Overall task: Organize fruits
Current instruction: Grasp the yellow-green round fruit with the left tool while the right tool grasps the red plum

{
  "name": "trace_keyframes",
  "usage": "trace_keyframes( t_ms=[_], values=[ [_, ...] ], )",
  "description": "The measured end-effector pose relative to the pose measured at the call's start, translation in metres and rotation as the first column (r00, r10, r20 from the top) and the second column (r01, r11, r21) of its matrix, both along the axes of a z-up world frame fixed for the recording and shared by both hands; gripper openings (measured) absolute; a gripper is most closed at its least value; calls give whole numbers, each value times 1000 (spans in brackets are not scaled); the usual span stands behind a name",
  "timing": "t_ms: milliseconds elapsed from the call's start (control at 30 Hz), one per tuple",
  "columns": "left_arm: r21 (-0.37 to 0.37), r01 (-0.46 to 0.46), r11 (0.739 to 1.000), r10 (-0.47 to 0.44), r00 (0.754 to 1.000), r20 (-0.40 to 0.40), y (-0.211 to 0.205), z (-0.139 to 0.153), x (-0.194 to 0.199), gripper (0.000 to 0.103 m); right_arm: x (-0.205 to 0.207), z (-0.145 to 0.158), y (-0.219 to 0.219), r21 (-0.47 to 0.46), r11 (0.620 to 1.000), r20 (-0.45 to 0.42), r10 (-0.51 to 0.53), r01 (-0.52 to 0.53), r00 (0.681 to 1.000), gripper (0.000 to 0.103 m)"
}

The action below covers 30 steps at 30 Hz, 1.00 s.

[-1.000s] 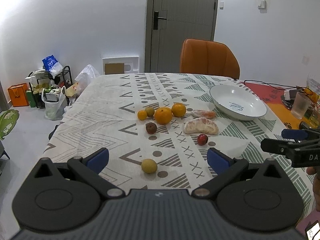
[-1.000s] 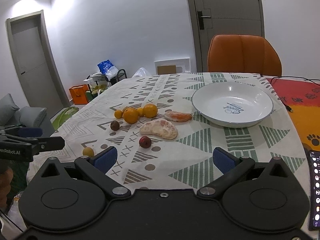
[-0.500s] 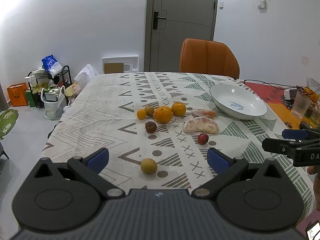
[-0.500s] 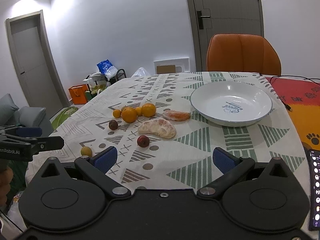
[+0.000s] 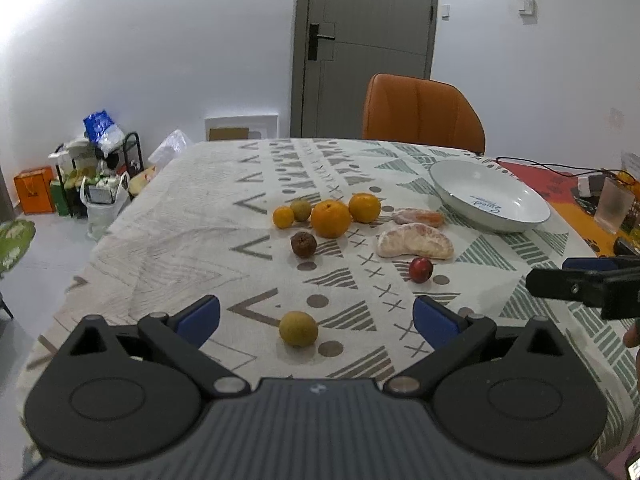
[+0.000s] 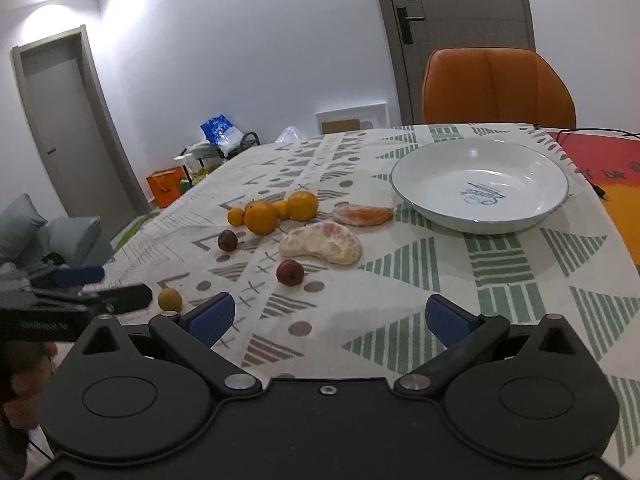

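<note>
Fruits lie loose on the patterned tablecloth [image 5: 224, 216]: a large orange [image 5: 330, 219], two smaller oranges, a greenish fruit, a dark brown fruit [image 5: 303, 245], a red fruit [image 5: 420, 269], a peeled pomelo piece [image 5: 415, 242], a peeled orange piece [image 5: 418, 216] and a yellow-green fruit [image 5: 298, 328]. An empty white bowl [image 5: 490, 196] stands at the right; it also shows in the right wrist view [image 6: 480, 184]. My left gripper [image 5: 316, 318] is open, with the yellow-green fruit just ahead between its fingers. My right gripper [image 6: 328, 316] is open and empty, short of the red fruit [image 6: 290, 272].
An orange chair [image 5: 422, 114] stands at the table's far end. A red mat, a cable and a frosted cup [image 5: 614, 210] sit at the right edge. Bags and a rack [image 5: 96, 168] stand on the floor at the left.
Both grippers have drifted slightly forward towards the fruits. The right view has shifted a little closer to the bowl and fruit. Both stay open; no fruit has moved.
</note>
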<state>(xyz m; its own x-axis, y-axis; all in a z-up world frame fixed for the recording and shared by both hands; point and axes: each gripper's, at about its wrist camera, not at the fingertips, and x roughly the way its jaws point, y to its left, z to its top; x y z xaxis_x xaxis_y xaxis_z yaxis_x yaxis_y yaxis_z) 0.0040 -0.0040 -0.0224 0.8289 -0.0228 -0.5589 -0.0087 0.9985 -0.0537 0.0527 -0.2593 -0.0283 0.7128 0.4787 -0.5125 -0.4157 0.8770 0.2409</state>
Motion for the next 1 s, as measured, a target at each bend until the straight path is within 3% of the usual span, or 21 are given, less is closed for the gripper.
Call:
trace_keyframes(
  t_ms=[267,467,633,733,800,1000],
  values=[
    [-61,-56,997,56,998,2,18,-14,8,91,15,-11,2,51,998,-17,20,-19,1000,102],
    [-98,-58,993,56,998,-17,23,-22,17,67,26,-19,10,46,999,-34,26,-24,999,86],
    [-103,-39,994,37,999,-28,23,-29,24,65,31,-24,17,46,998,-32,50,-49,998,81],
    [-114,-31,993,26,999,-43,24,-34,29,51,35,-27,22,31,998,-32,46,-45,998,78],
    [-128,-11,992,4,998,-56,24,-37,32,30,38,-28,24,28,999,-36,43,-42,998,75],
    [-129,-2,992,-4,999,-45,32,-40,32,26,49,-32,34,18,998,-47,57,-56,997,71]
  ],
)
